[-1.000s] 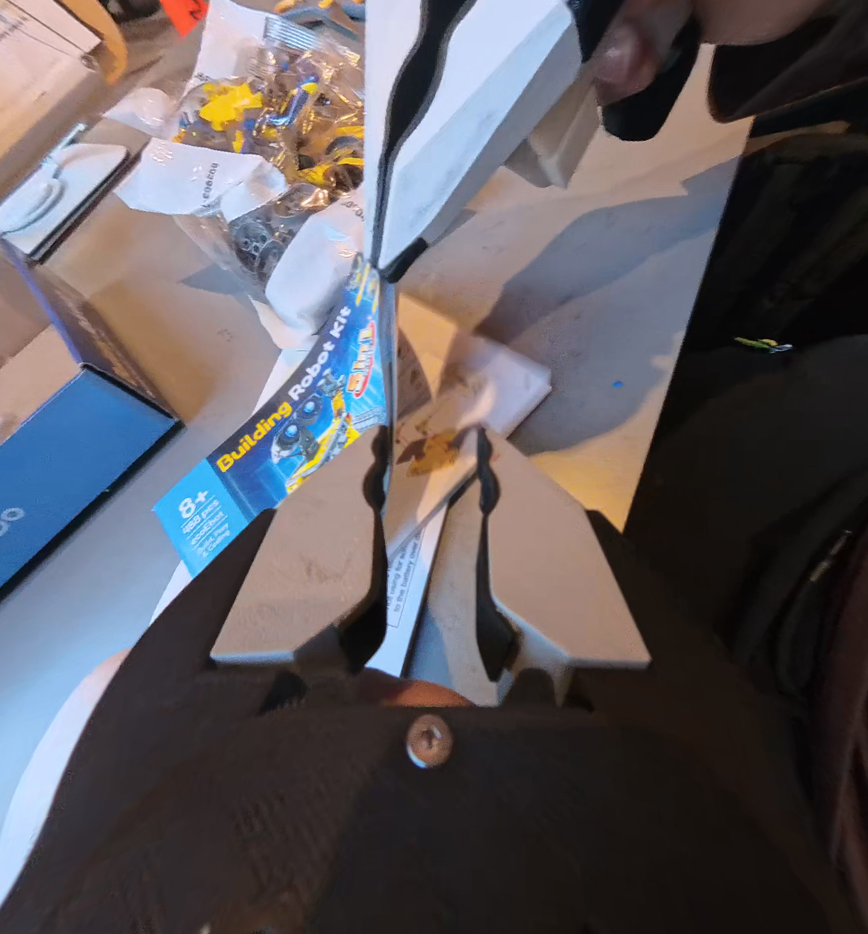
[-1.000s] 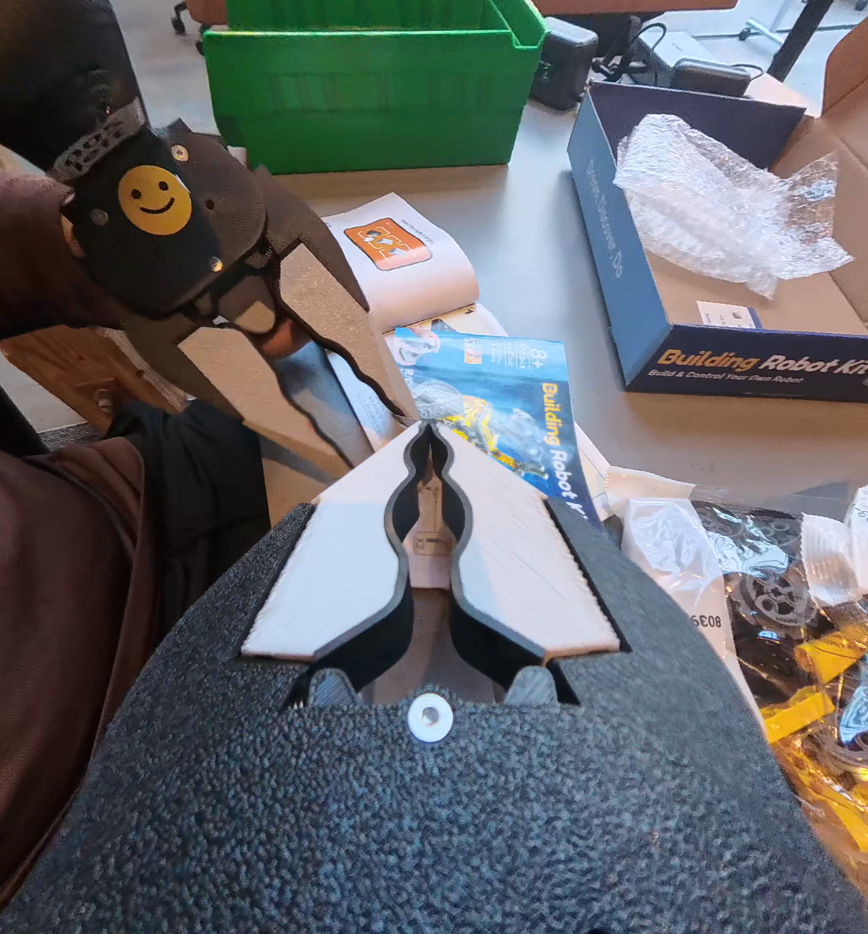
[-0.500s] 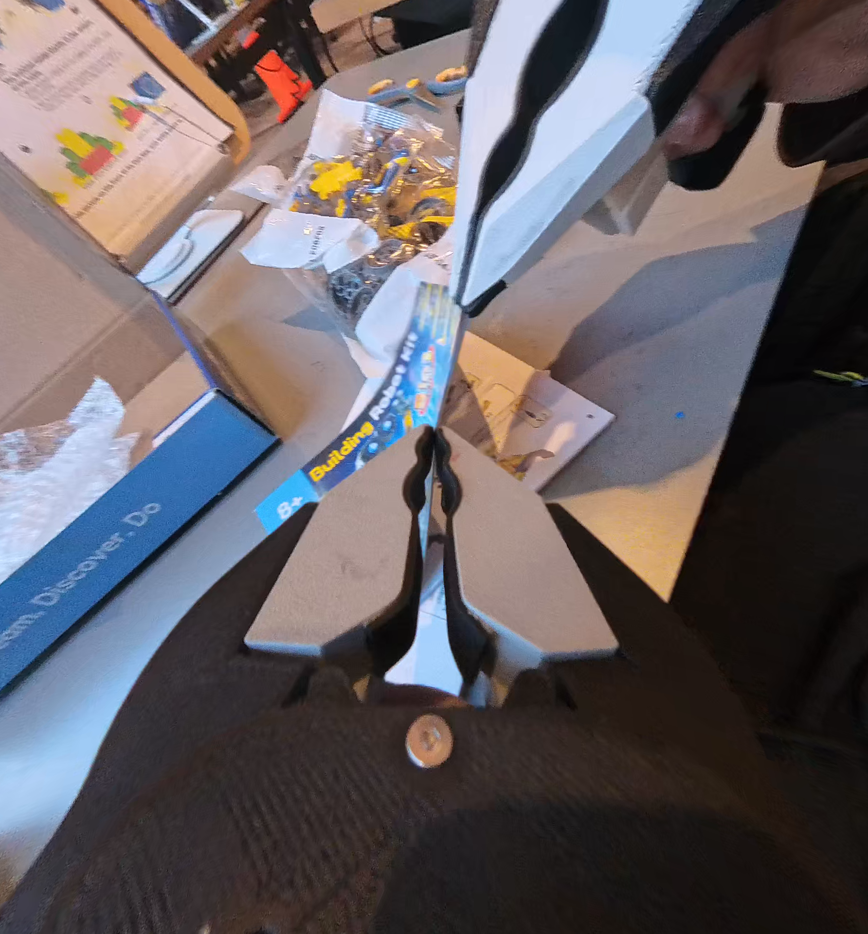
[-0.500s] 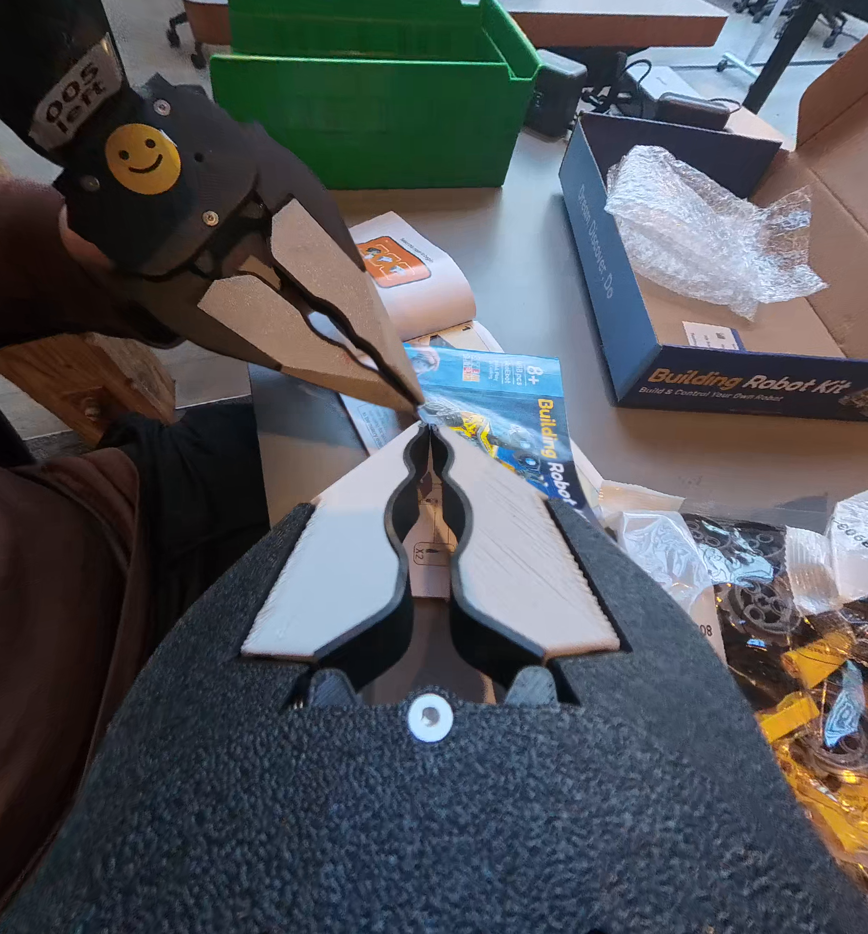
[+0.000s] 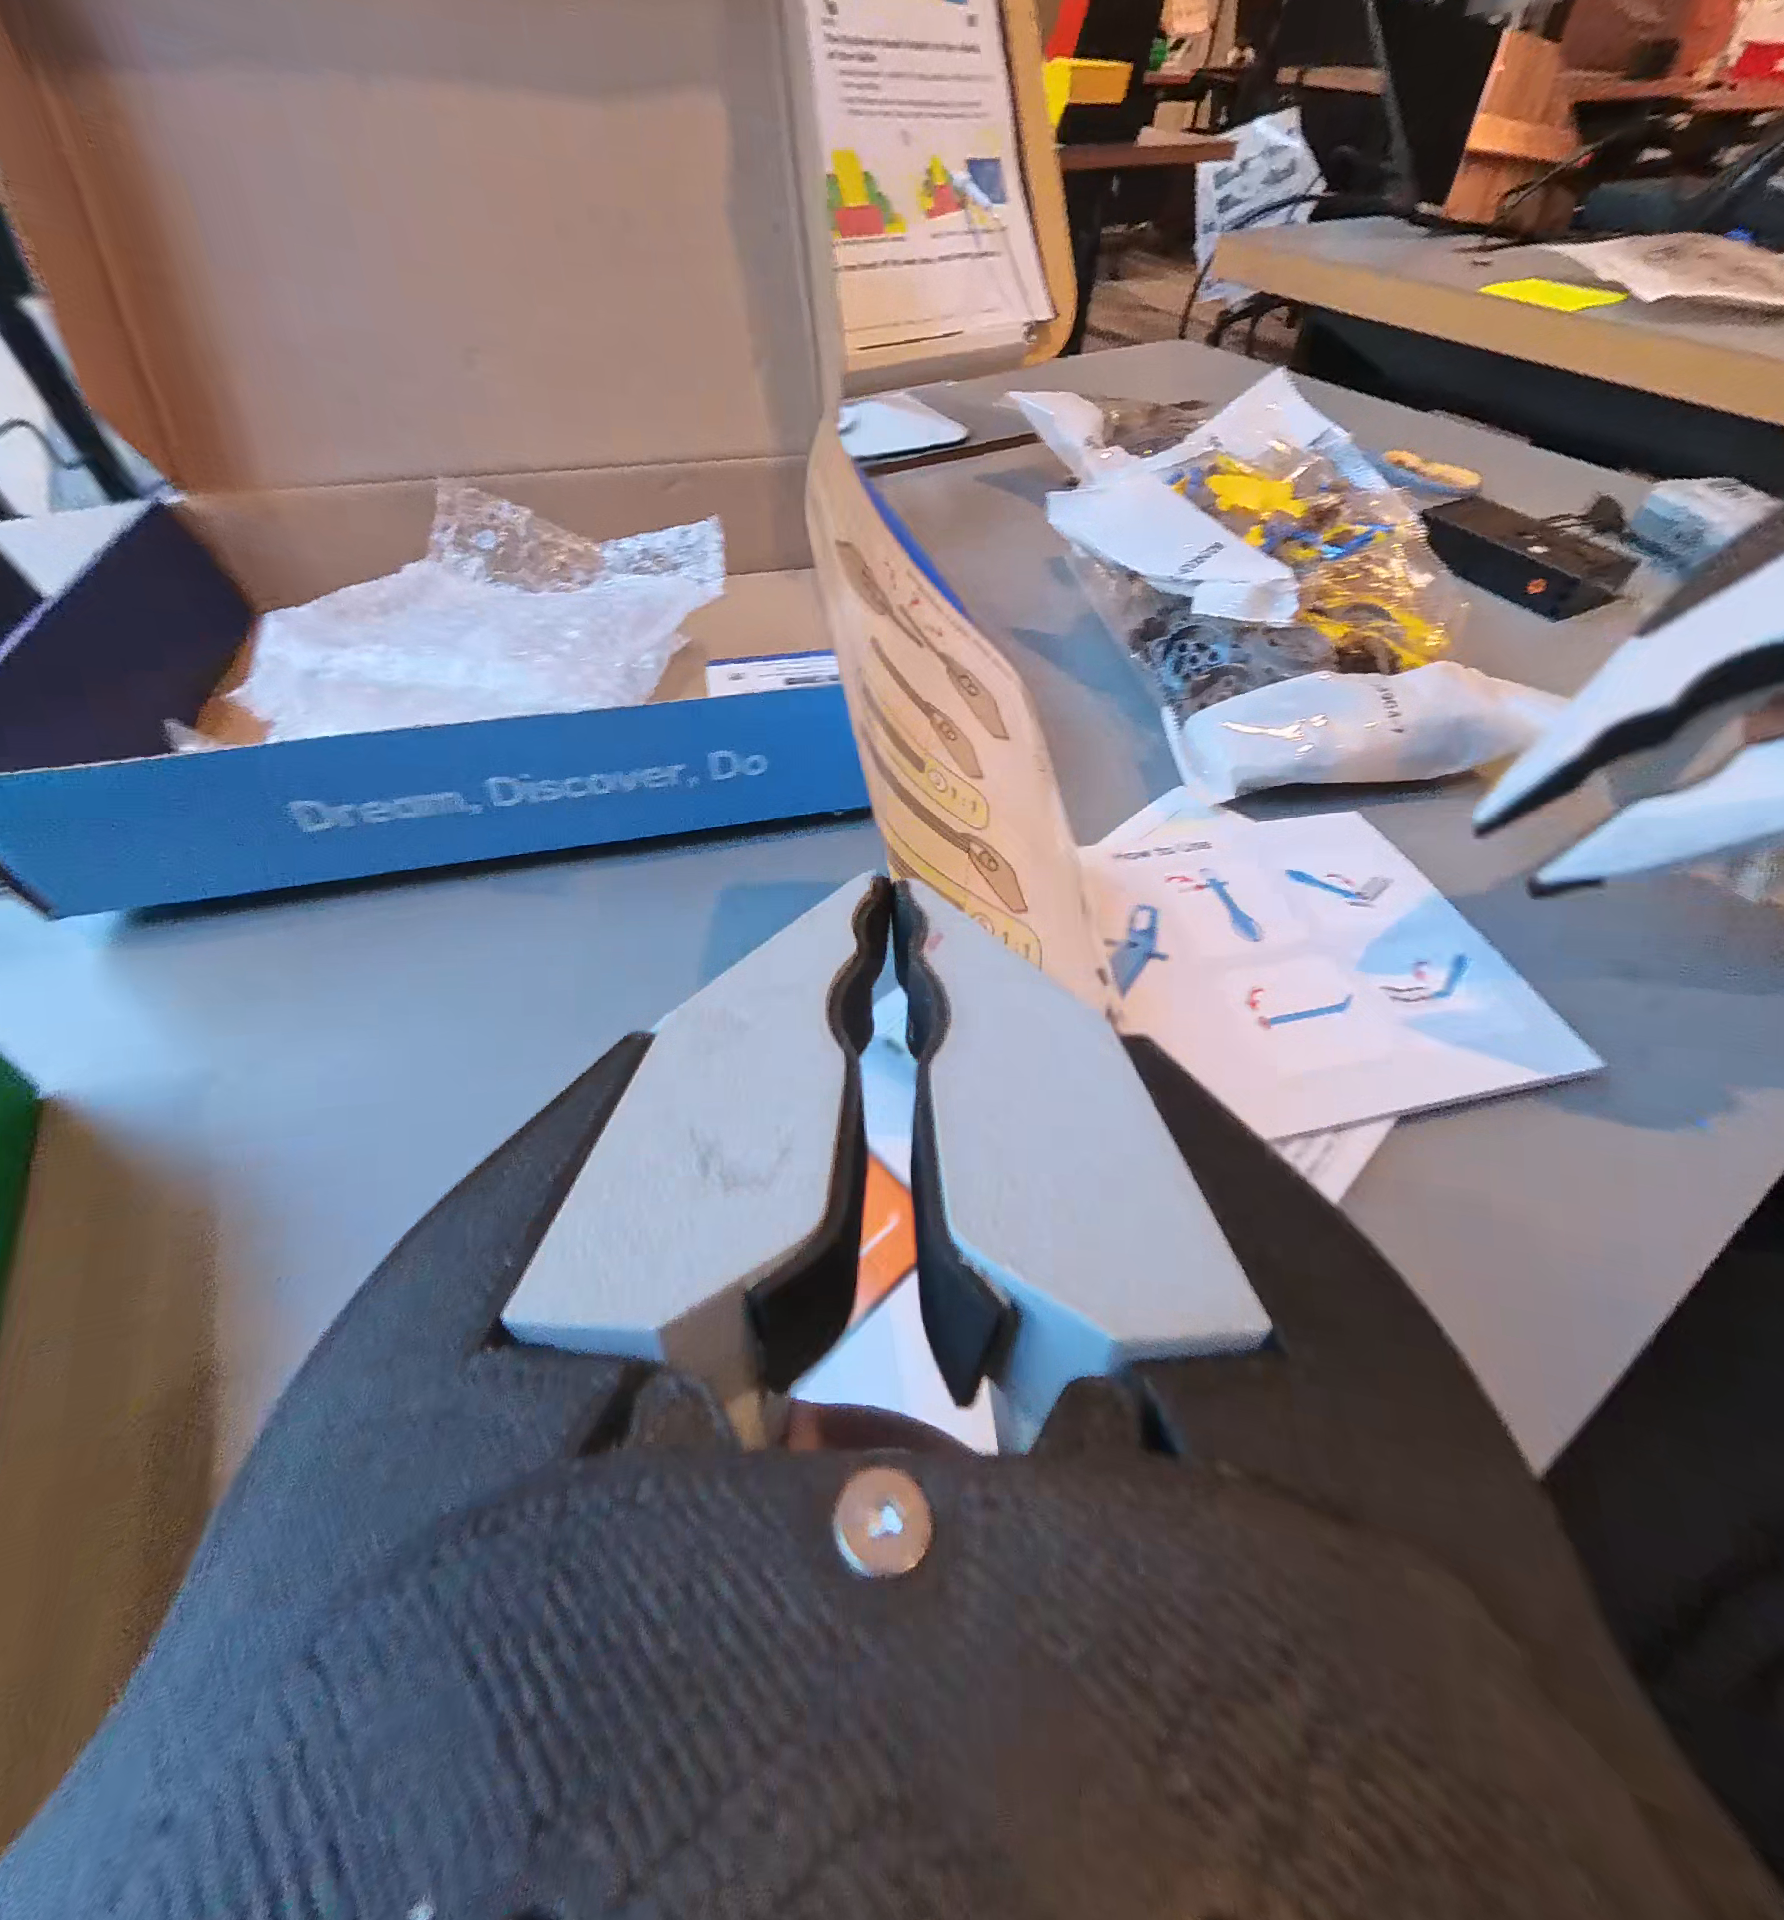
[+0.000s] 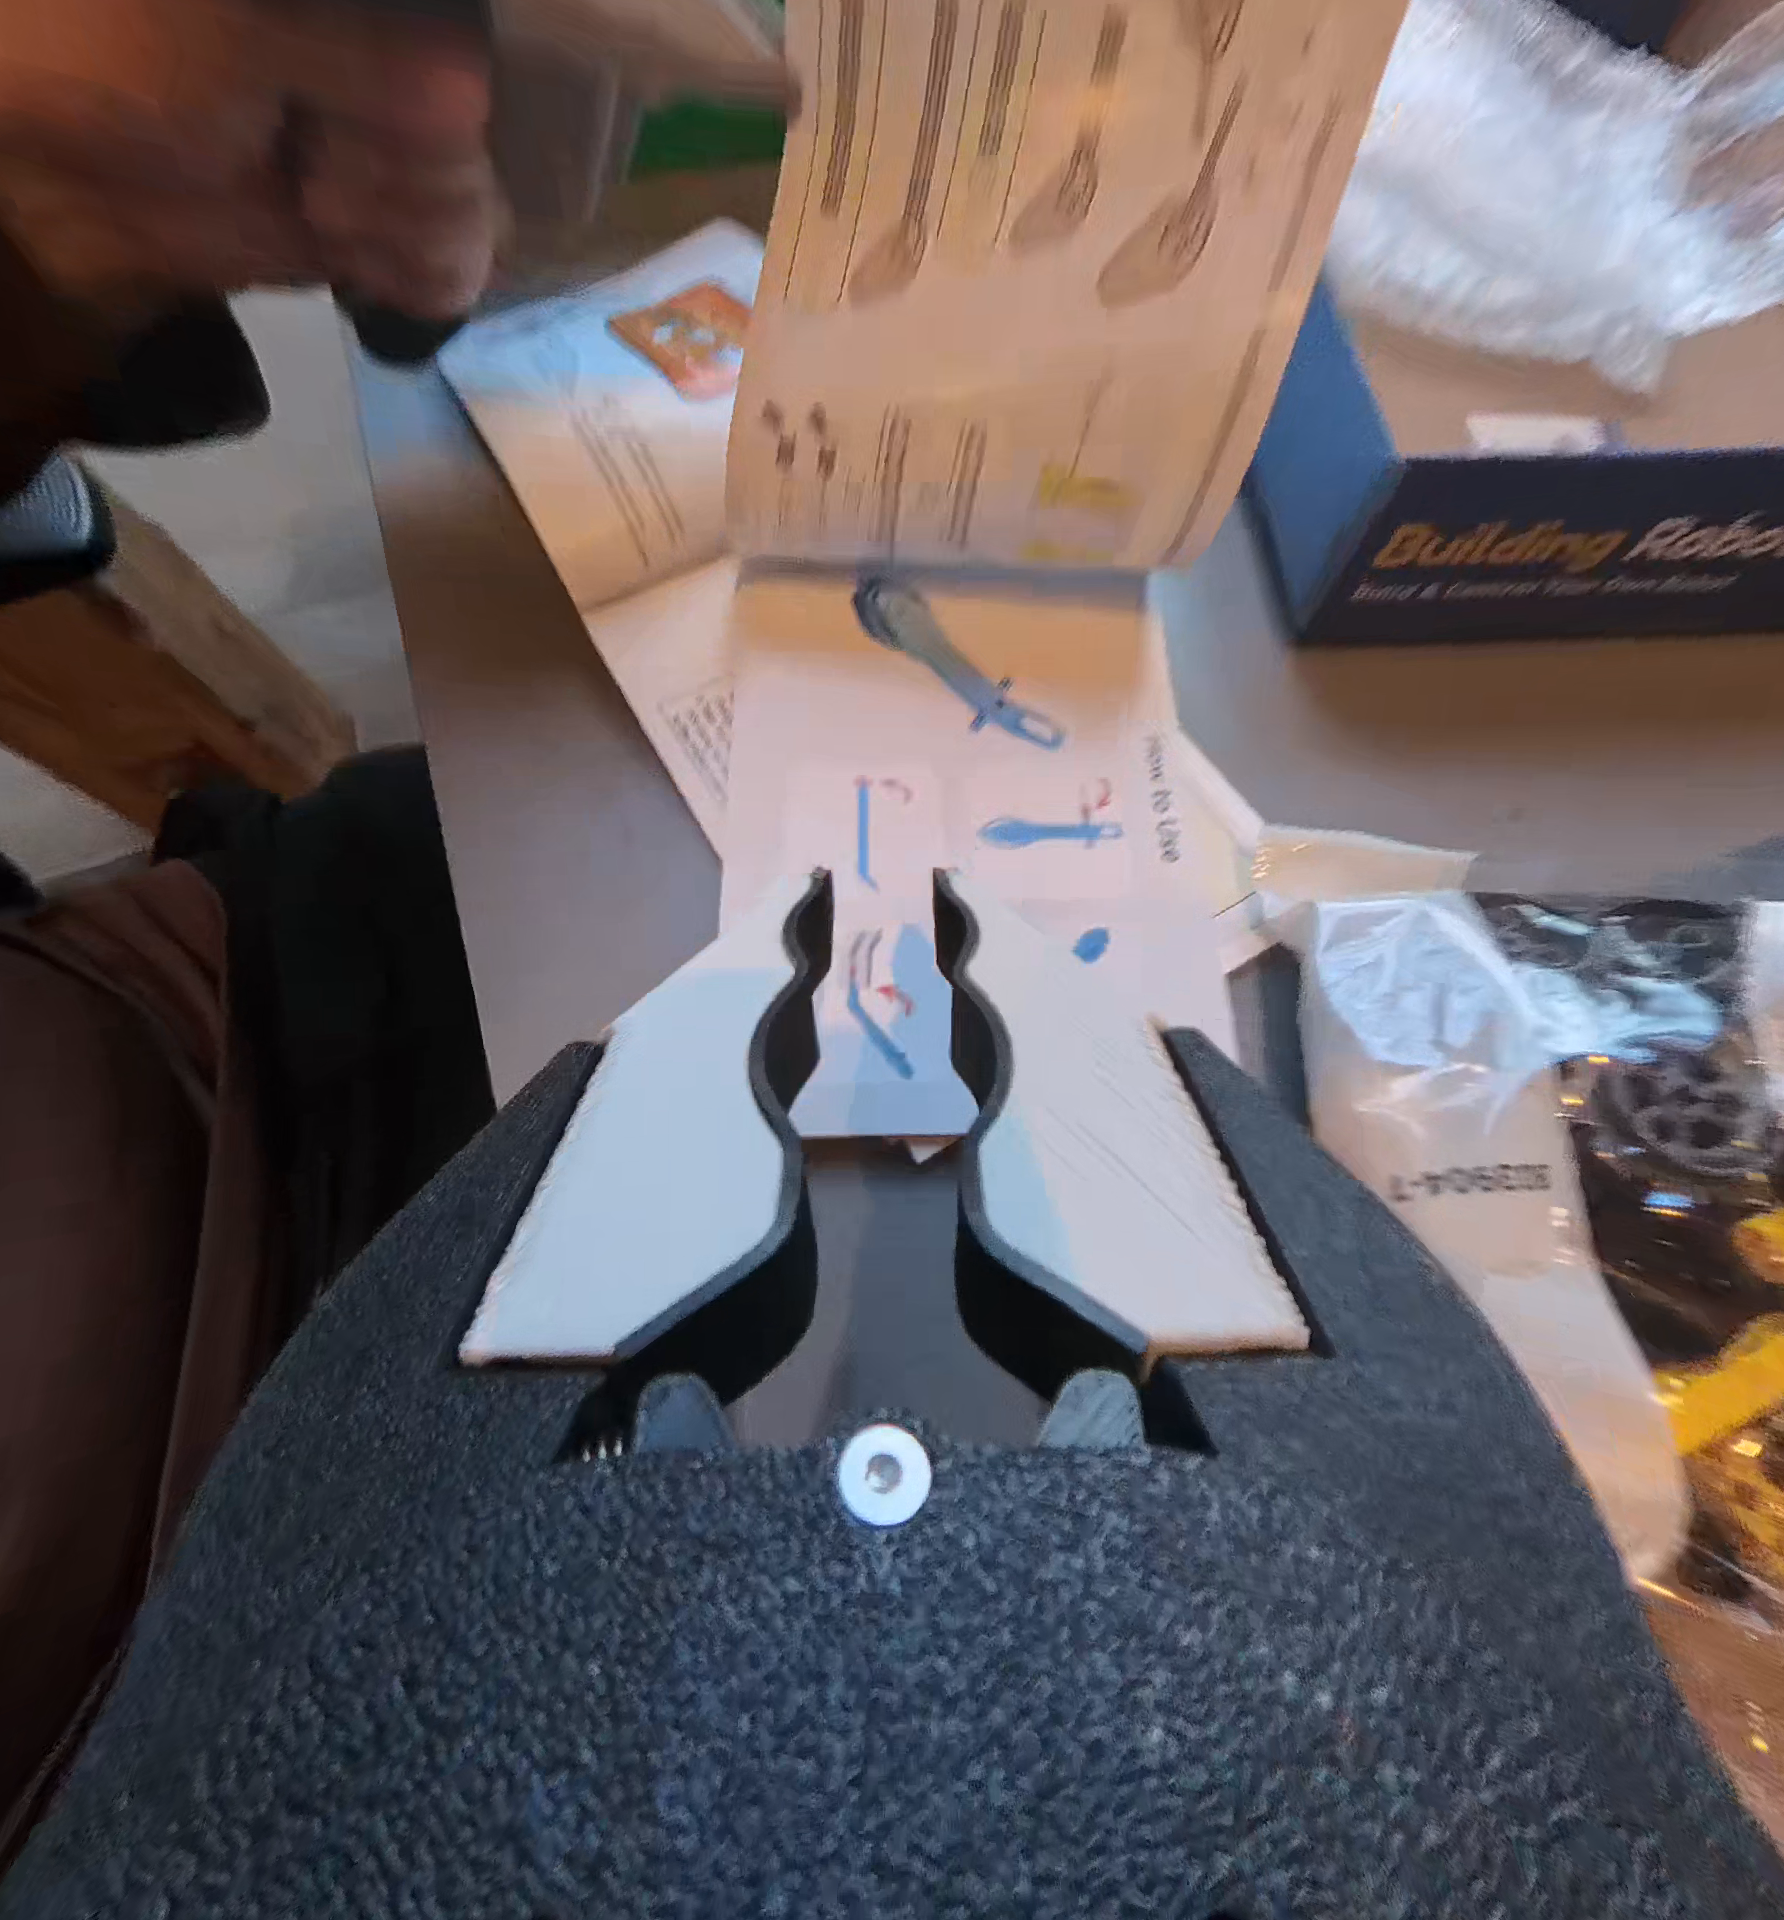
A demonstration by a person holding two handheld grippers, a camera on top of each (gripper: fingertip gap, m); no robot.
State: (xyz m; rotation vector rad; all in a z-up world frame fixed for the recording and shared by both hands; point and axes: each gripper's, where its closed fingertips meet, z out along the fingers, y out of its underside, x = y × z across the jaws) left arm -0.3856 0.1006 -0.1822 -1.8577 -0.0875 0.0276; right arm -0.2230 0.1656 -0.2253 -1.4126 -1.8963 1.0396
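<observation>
An instruction booklet lies open on the grey table (image 5: 348,1039). My left gripper (image 5: 890,906) is shut on its cover leaf (image 5: 929,727) and holds it upright, curling up and away. The inner page with blue tool drawings (image 5: 1335,966) lies flat to the right. My right gripper (image 6: 880,883) is open and empty, hovering just above that inner page (image 6: 971,810). The raised leaf (image 6: 1023,260) stands beyond it, blurred. The right gripper also shows at the right edge of the left wrist view (image 5: 1511,852), jaws a little apart.
An open blue cardboard box (image 5: 400,800) with bubble wrap (image 5: 472,644) stands at the back left. Plastic bags of yellow and black parts (image 5: 1283,582) lie at the right. A second leaflet (image 6: 607,416) lies under the booklet. A person's hand (image 6: 192,156) is upper left. The left gripper's tips are roughly 20 centimeters from the right gripper's.
My left gripper has swung the cover leaf up and over, opening the booklet. My right gripper has let go of the booklet, opened and drawn back.
</observation>
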